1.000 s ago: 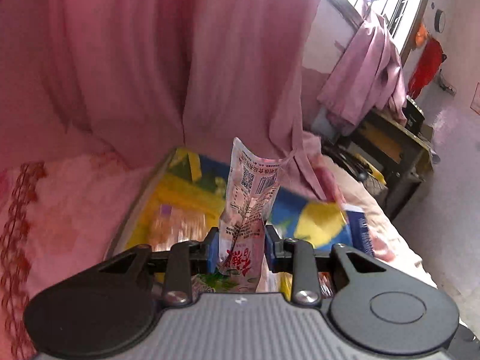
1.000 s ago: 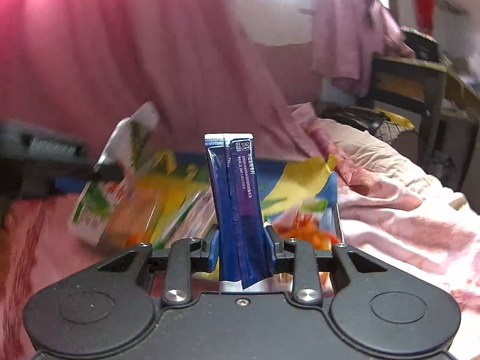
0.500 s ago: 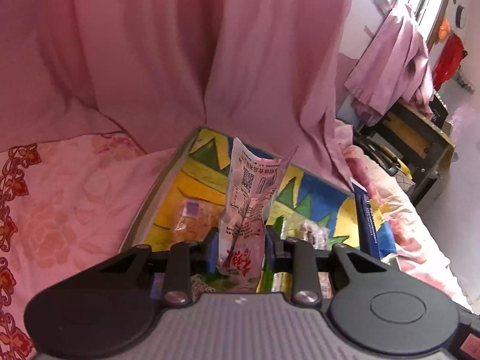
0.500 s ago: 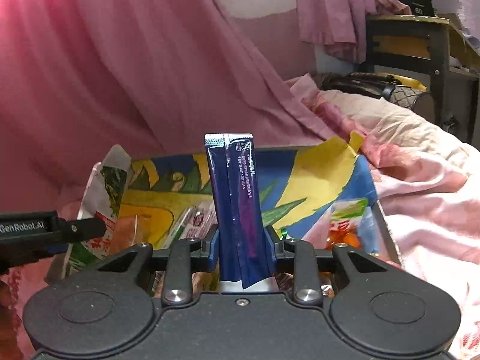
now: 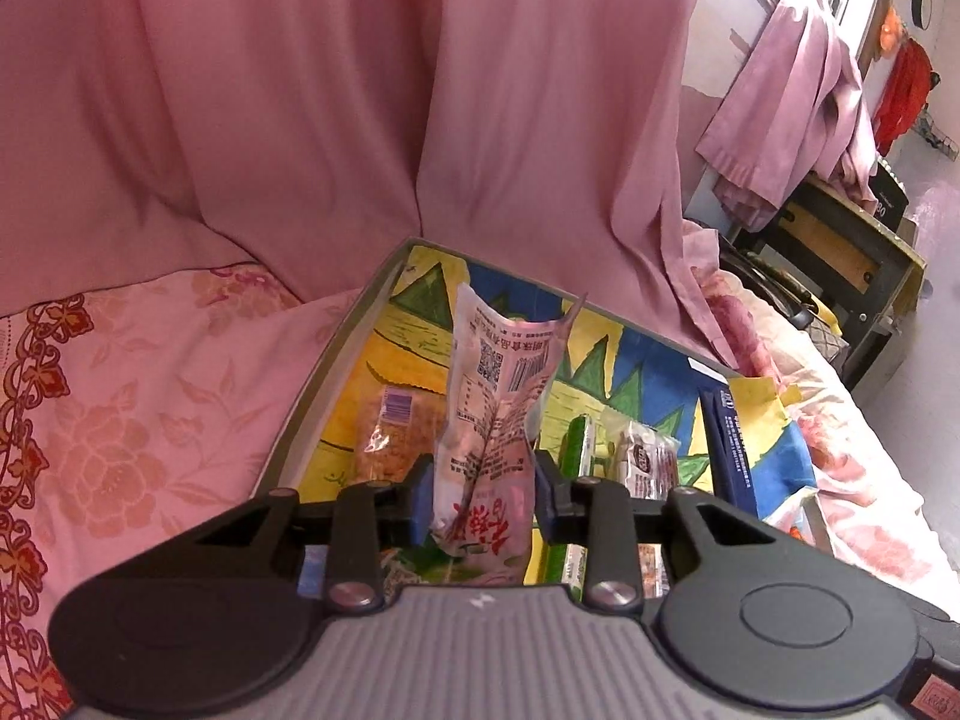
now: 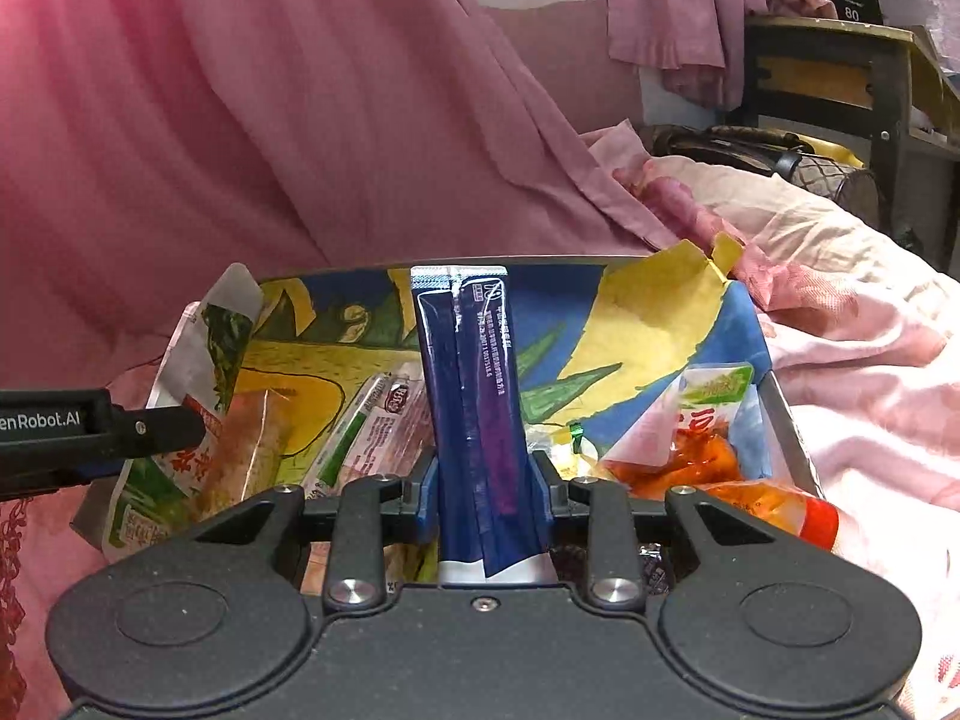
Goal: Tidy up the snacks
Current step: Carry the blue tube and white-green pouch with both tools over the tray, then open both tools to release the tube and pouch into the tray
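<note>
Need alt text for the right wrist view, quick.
The right gripper holds a dark blue sachet upright over a colourful tray of snacks on pink bedding. At left, the left gripper holds a green and white packet.

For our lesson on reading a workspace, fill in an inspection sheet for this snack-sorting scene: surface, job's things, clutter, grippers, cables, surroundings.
Surface: pink floral bedding under a colourfully painted shallow tray.
Job's things: white-and-pink printed snack pouch; dark blue foil stick packet; orange snack packs and a crumbly snack bag lying in the tray.
Clutter: torn yellow paper at the tray's far corner.
Grippers: left gripper jaws opening, pouch between them; right gripper shut on the blue packet.
Cables: nothing seen.
Surroundings: pink curtain; dark wooden table.
</note>
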### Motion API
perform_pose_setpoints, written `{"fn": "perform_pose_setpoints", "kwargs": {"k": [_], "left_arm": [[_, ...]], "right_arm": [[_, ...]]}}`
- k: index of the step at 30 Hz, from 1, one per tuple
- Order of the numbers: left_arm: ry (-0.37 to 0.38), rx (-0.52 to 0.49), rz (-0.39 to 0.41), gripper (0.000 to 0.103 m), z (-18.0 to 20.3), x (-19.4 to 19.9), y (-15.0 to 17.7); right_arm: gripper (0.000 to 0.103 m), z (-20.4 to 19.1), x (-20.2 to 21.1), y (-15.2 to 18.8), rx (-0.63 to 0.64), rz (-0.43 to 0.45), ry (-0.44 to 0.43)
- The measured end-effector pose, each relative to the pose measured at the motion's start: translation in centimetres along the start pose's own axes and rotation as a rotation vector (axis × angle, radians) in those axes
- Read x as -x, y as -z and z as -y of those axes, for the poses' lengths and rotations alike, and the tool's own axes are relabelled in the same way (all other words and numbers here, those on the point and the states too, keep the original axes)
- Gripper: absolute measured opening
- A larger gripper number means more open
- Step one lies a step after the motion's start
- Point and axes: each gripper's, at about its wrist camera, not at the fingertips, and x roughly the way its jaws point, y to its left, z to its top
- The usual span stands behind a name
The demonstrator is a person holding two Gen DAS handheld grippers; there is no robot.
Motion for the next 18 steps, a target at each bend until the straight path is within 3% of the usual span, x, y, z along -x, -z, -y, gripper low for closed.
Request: {"fn": "perform_pose_setpoints", "kwargs": {"k": [5, 10, 15, 18], "left_arm": [[-0.001, 0.002, -0.002, 0.038, -0.03, -0.07, -0.01], [-0.001, 0.015, -0.011, 0.047, -0.08, -0.13, -0.04], [0.023, 0.055, -0.022, 0.059, -0.56, -0.11, -0.07], [0.031, 0.053, -0.022, 0.068, -0.44, 0.09, -0.09]], "right_arm": [[0.034, -0.01, -0.03, 0.05, -0.002, -0.007, 0.006], [0.039, 0.09, -0.2, 0.1, -0.015, -0.018, 0.001], [0.056, -0.01, 0.0, 0.04, -0.014, -0.011, 0.013], [0.061, 0.08, 0.43, -0.1, -0.02, -0.002, 0.02]]}}
